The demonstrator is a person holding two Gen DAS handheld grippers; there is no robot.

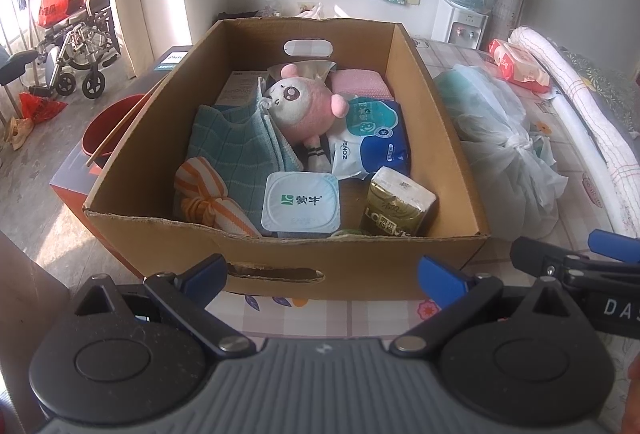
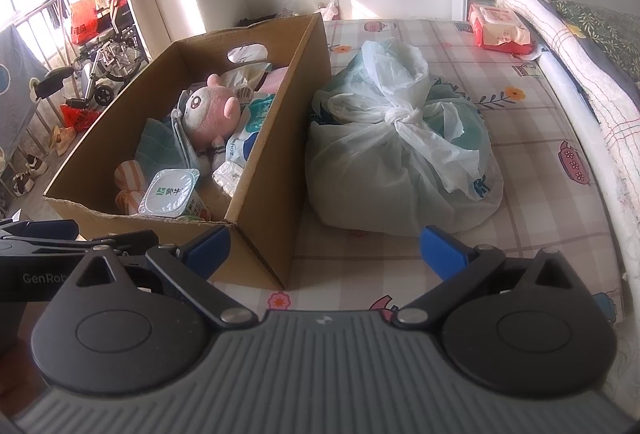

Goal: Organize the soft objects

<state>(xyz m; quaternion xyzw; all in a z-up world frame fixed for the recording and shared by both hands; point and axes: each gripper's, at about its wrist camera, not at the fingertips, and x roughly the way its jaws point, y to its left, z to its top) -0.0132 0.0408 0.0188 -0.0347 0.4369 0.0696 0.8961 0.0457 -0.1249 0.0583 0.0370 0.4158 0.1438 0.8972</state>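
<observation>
Both the left gripper and right gripper hover spread wide and empty before the cardboard box on the bed, where the pink plush toy lies among towels.

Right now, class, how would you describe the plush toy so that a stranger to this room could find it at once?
Start at the open cardboard box standing on the checked bed sheet, left of the knotted plastic bag. Near the box's middle, between the folded teal towel and the blue-and-white pack, lies the plush toy. It alone has a round pink body and a pale face with dark eyes.
</observation>
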